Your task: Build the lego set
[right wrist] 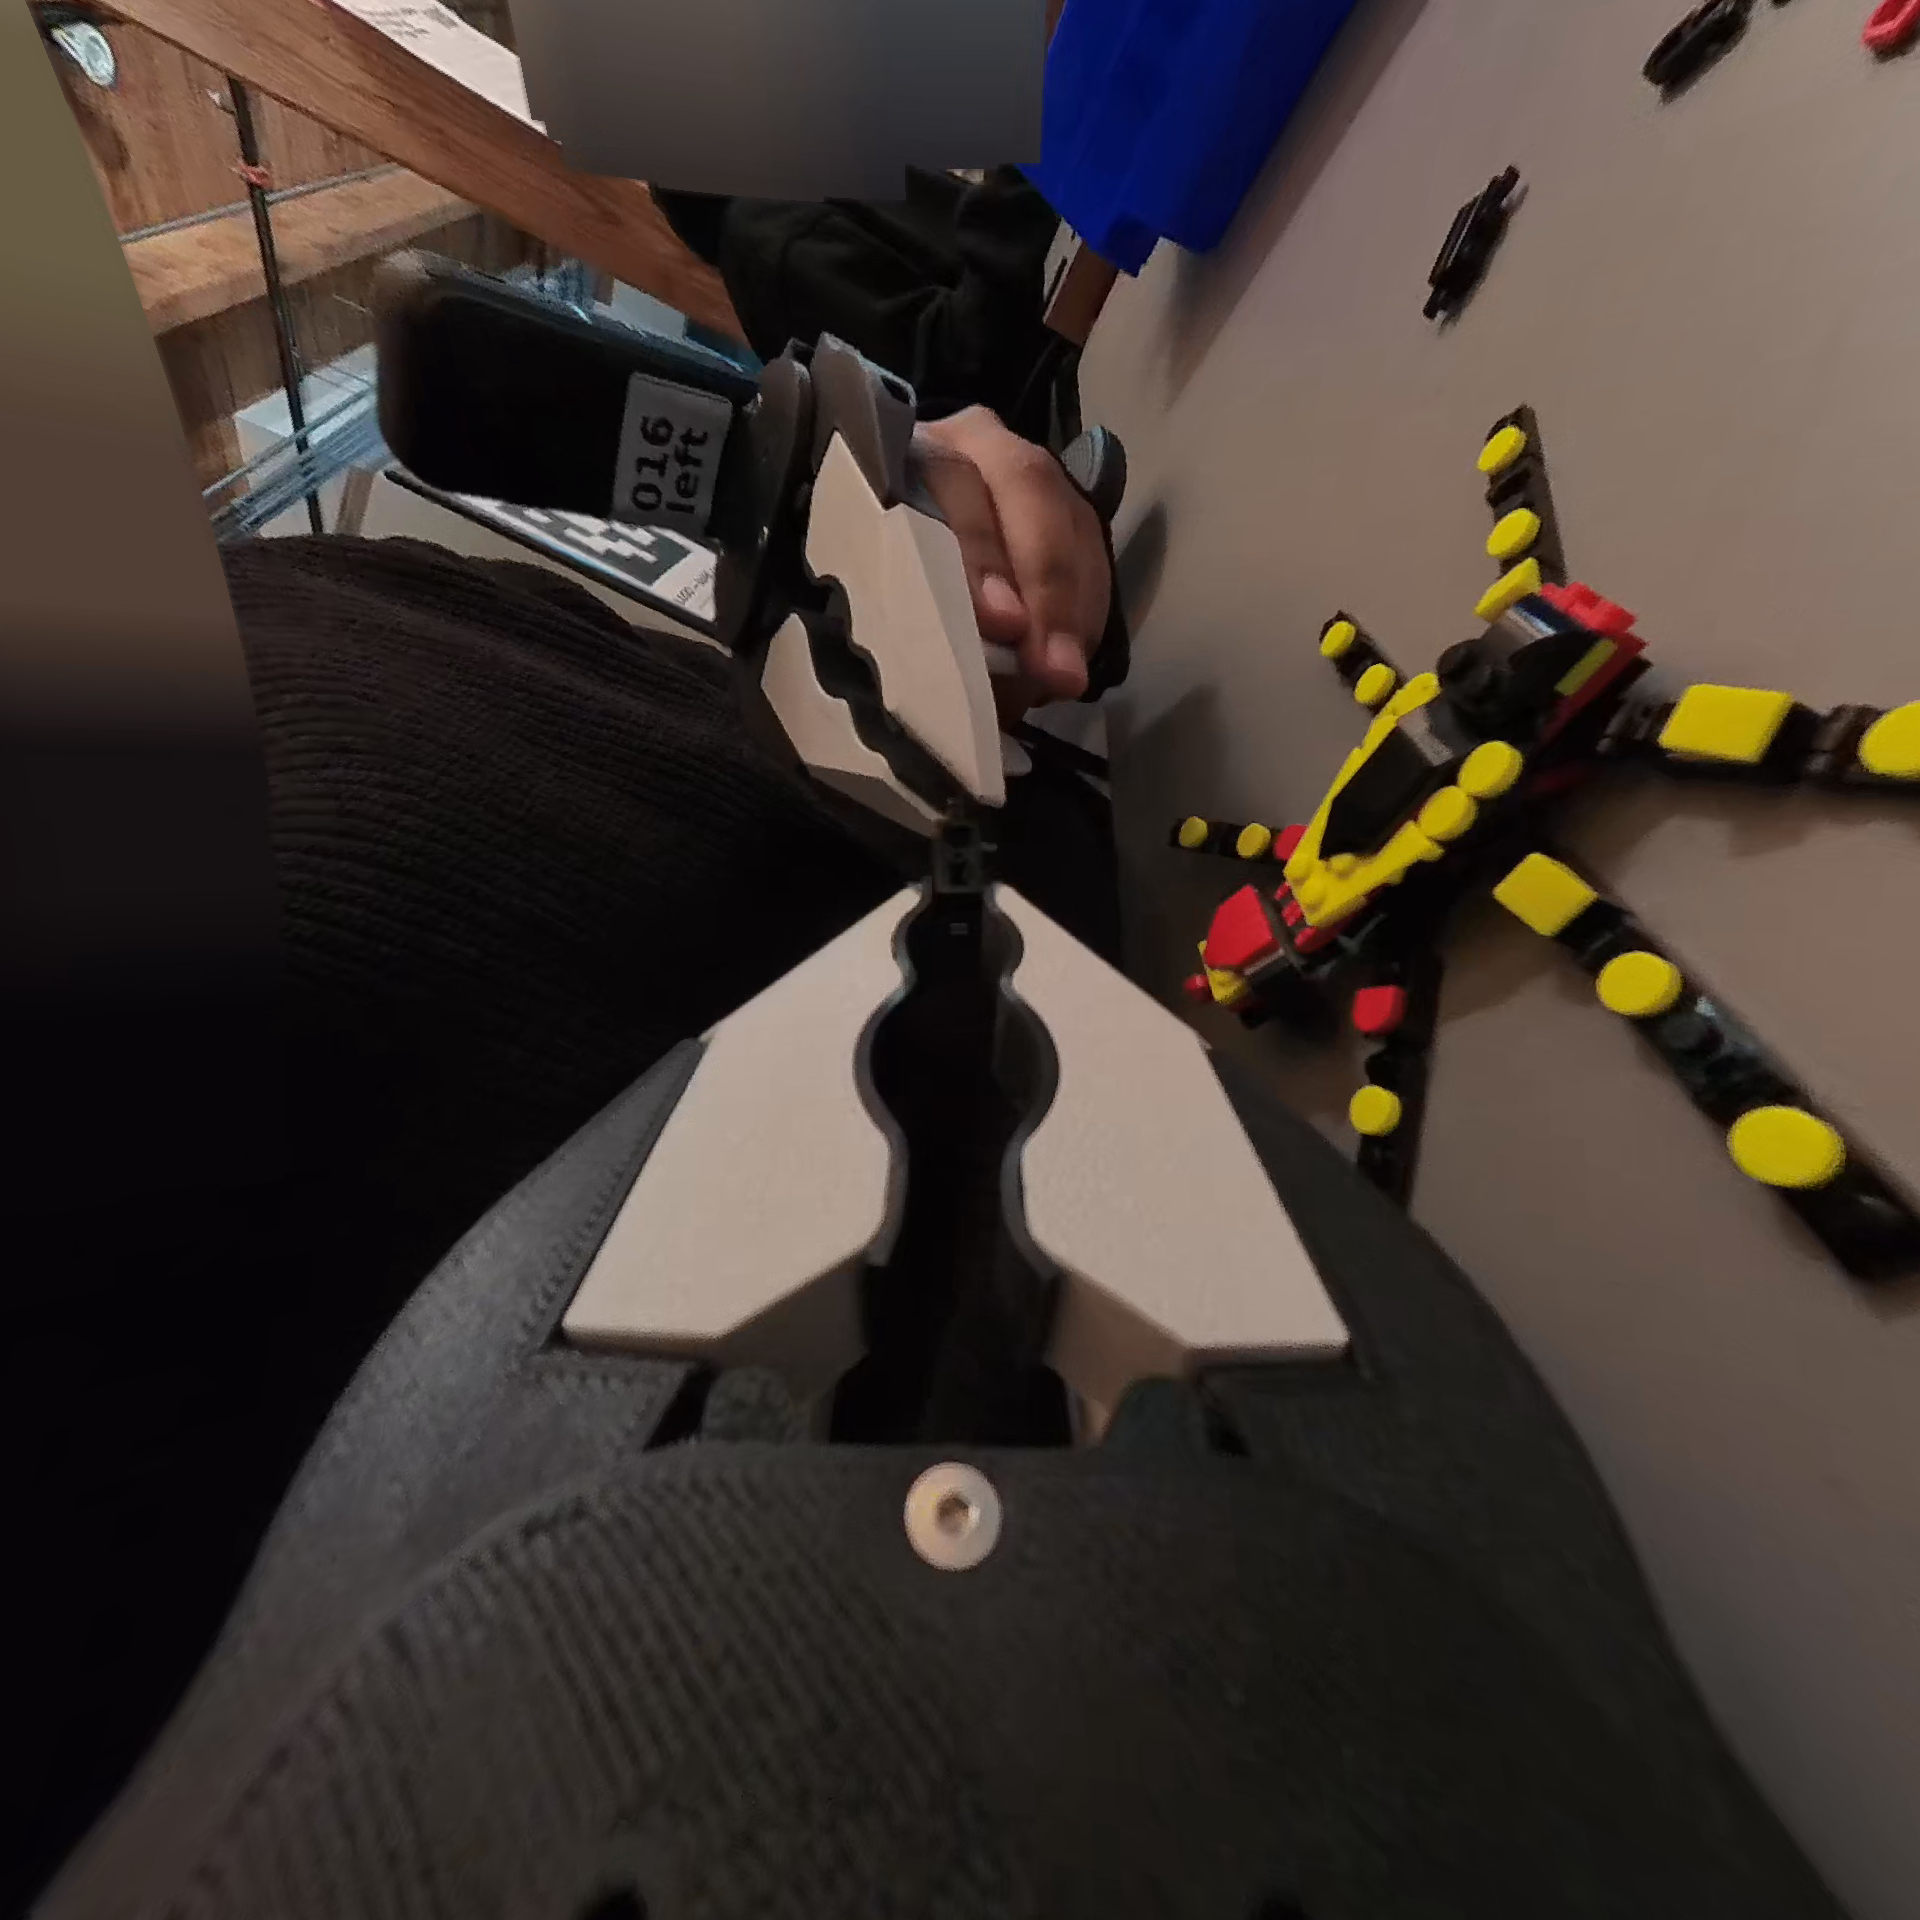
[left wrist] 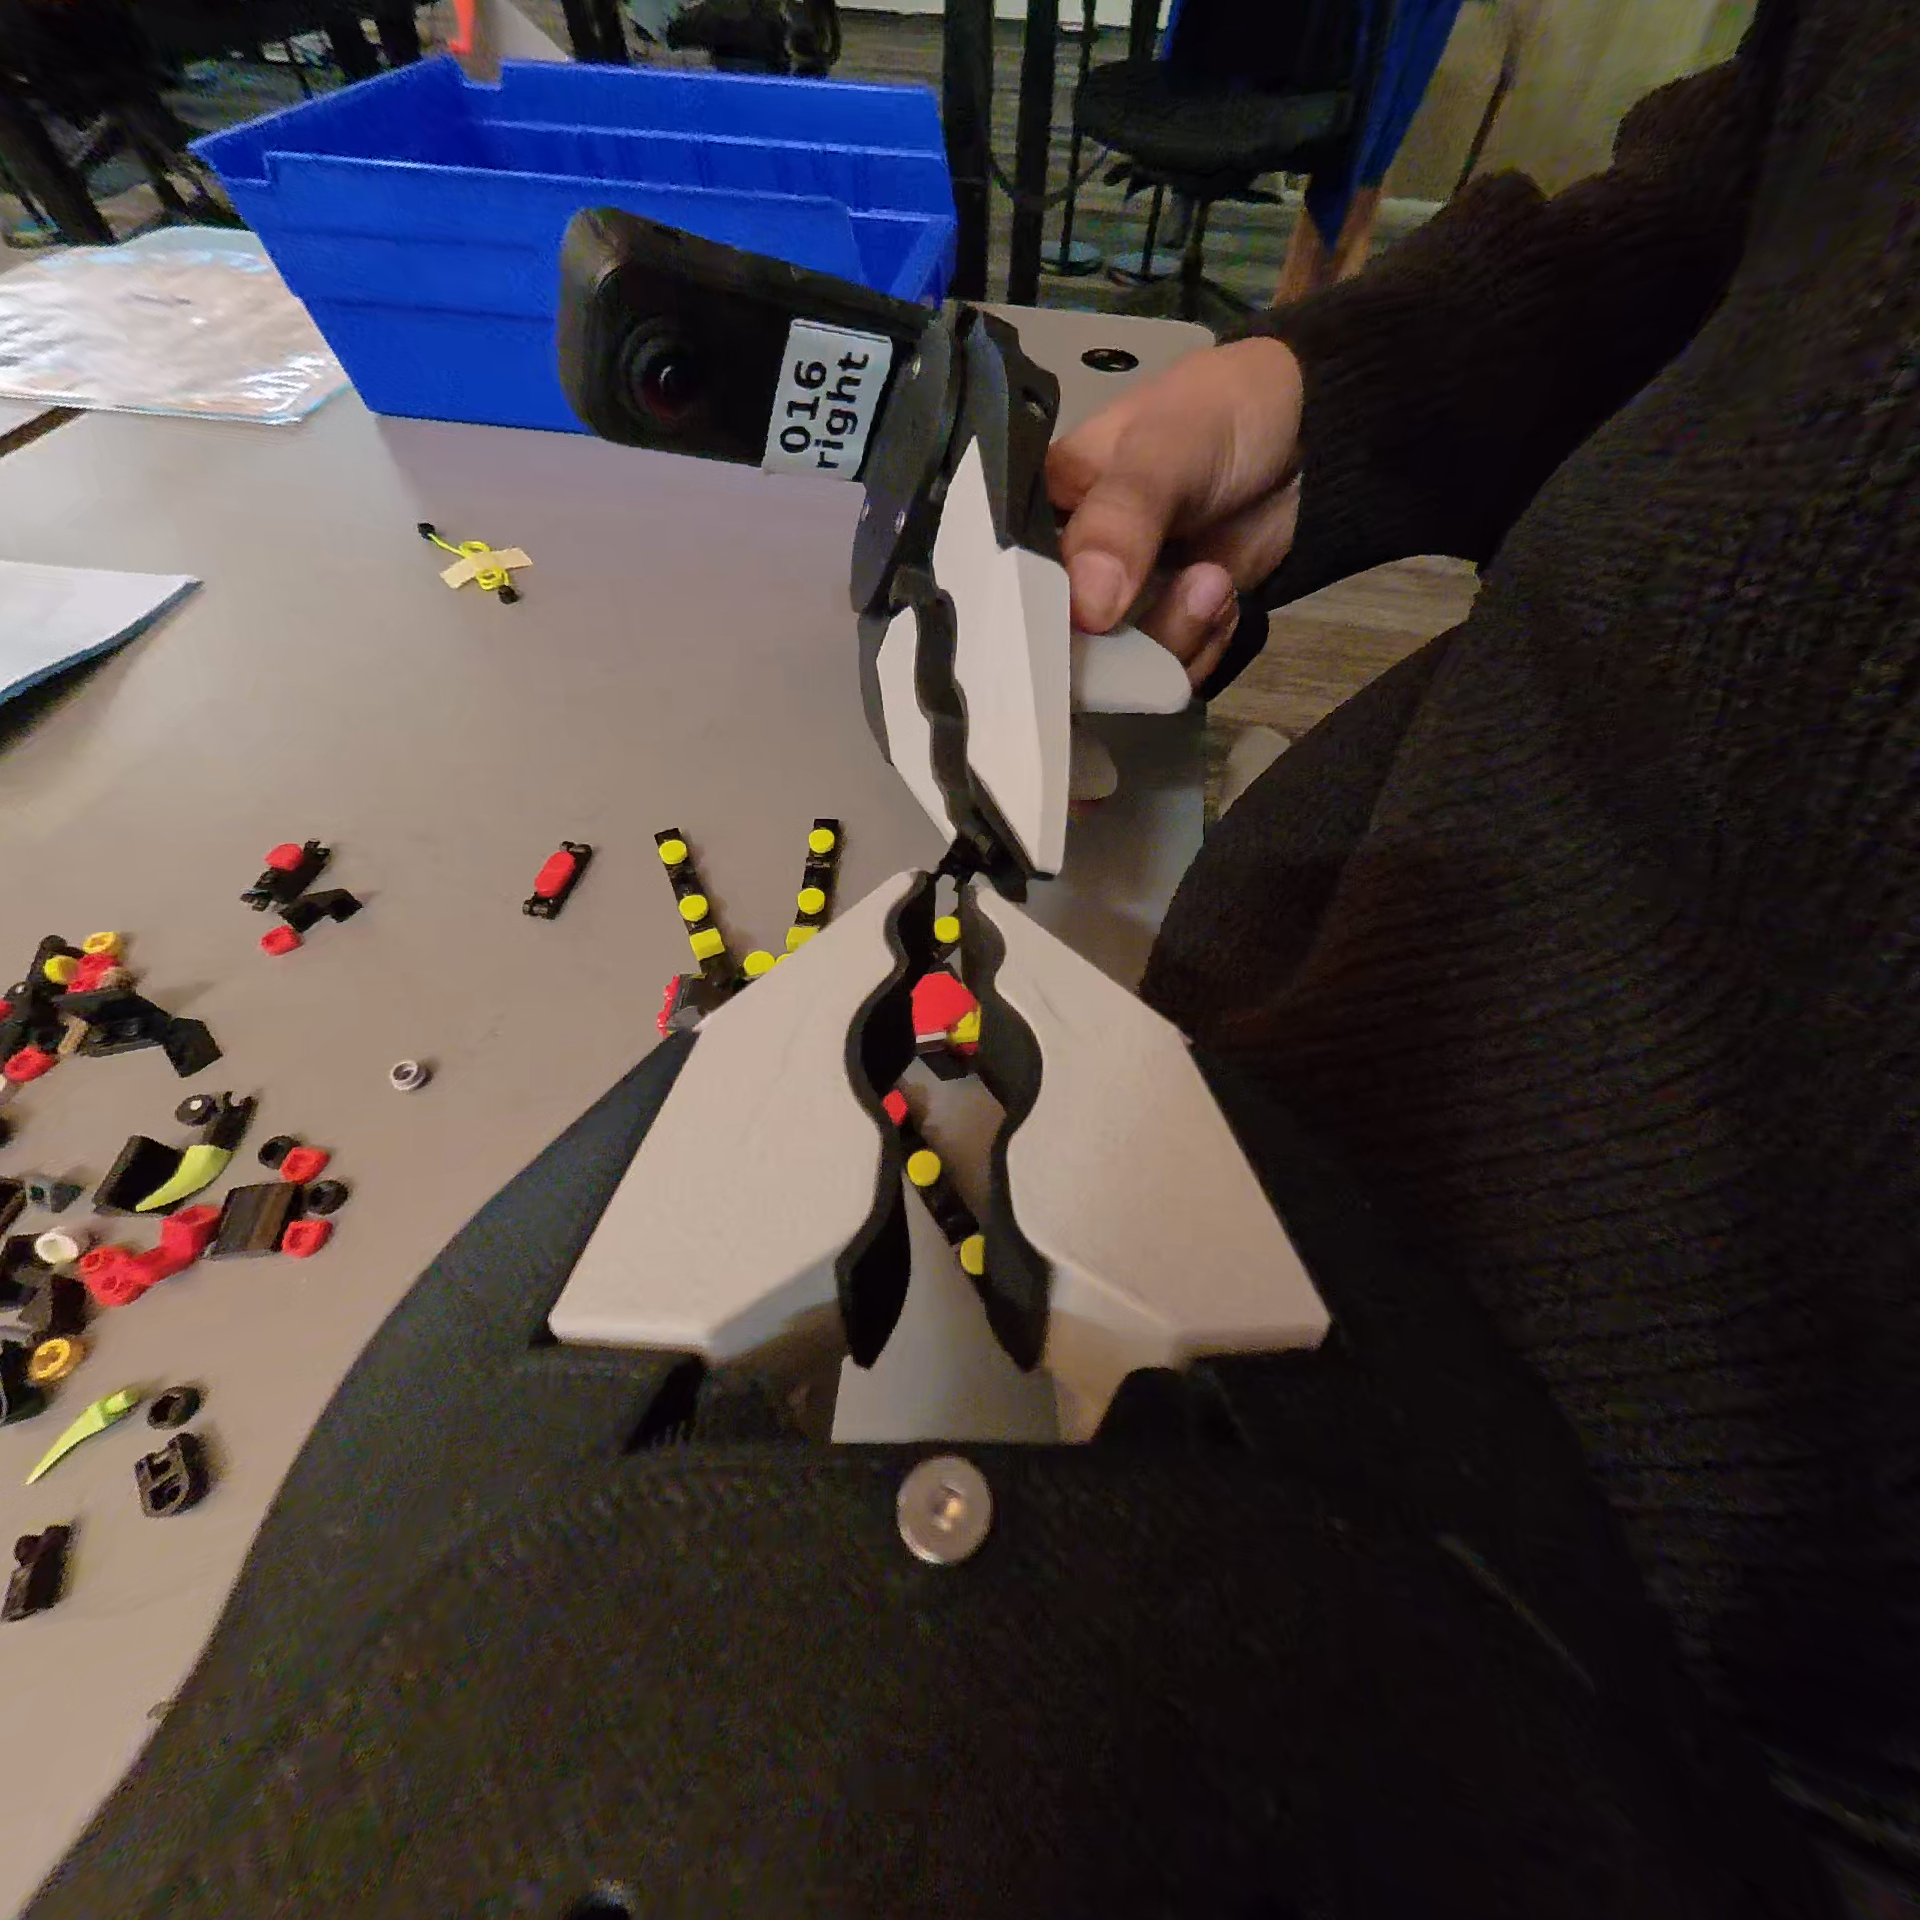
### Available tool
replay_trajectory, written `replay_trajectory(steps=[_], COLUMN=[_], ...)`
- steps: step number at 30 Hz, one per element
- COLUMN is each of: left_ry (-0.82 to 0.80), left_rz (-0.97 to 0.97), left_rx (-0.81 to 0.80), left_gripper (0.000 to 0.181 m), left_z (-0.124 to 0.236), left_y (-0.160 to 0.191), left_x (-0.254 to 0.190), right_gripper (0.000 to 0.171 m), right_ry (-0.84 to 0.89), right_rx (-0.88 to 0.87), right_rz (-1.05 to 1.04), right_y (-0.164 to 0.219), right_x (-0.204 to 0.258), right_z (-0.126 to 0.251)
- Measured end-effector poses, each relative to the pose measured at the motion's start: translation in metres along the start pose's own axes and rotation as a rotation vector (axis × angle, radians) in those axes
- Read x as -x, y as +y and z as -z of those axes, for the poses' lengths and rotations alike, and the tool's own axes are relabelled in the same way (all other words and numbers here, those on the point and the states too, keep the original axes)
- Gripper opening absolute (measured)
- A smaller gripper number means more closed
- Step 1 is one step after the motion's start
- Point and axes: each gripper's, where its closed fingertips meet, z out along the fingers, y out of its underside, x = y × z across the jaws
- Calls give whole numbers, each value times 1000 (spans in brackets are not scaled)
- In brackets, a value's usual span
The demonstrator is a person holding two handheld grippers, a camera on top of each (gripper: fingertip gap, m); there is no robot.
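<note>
Grey fingers of the left hand-held gripper [left wrist: 951, 883] meet at their tips, pinching one end of a small black lego piece [right wrist: 958, 857]; the right hand-held gripper [right wrist: 958, 894] is likewise clamped on the other end, so the two grippers stand tip to tip with the piece between them, held above the desk's near edge in front of a person's dark knitted sleeve [left wrist: 1558, 935]. At about 12 o'clock from the left gripper's tips, a hand [left wrist: 1174, 520] grips the right gripper's handle. On the grey desk [left wrist: 623, 675], seen through and around the left gripper's fingers, lies the partly built lego model [right wrist: 1455, 790]: a yellow, red and black body with long black arms dotted with yellow studs spreading outward. Loose lego pieces [left wrist: 156, 1195], black, red and lime, are scattered toward 9 o'clock. Farther off, at 11 o'clock, a blue plastic bin [left wrist: 499, 260] stands at the desk's far side, a clear plastic bag [left wrist: 156, 332] just beside it
</note>
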Motion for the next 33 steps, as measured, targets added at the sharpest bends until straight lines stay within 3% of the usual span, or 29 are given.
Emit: replay_trajectory(steps=[7,9,11,15,21,25,29,31,33], left_ry=[-1,-25,-35,-15,-70,-138,-238,-271,-290], left_rz=[-8,7,14,-29,14,46,-5,-4,11], left_rx=[13,7,0,-7,-12,-52,-38,-30,-30], left_gripper=[1,19,26,3,1,2,1,1,1], left_z=[-2,-3,-3,-4,-1,5,7,7,9], left_y=[2,1,-1,-3,-4,-10,-10,-9,-9], left_x=[-2,2,3,-4,9,23,34,38,43], right_gripper=[6,6,6,9,21,40,71,68,41], right_ry=[-2,-13,-23,-48,-40,56,208,305,453], right_rx=[-57,-57,-51,-74,-103,-161,-240,-242,-259], right_rz=[0,-2,-11,-32,21,72,236,381,569], right_y=[-9,-9,-8,-11,-18,-28,-43,-48,-57], right_x=[-1,1,2,4,7,-2,-5,-1,0], right_z=[5,4,2,2,7,14,15,13,18])
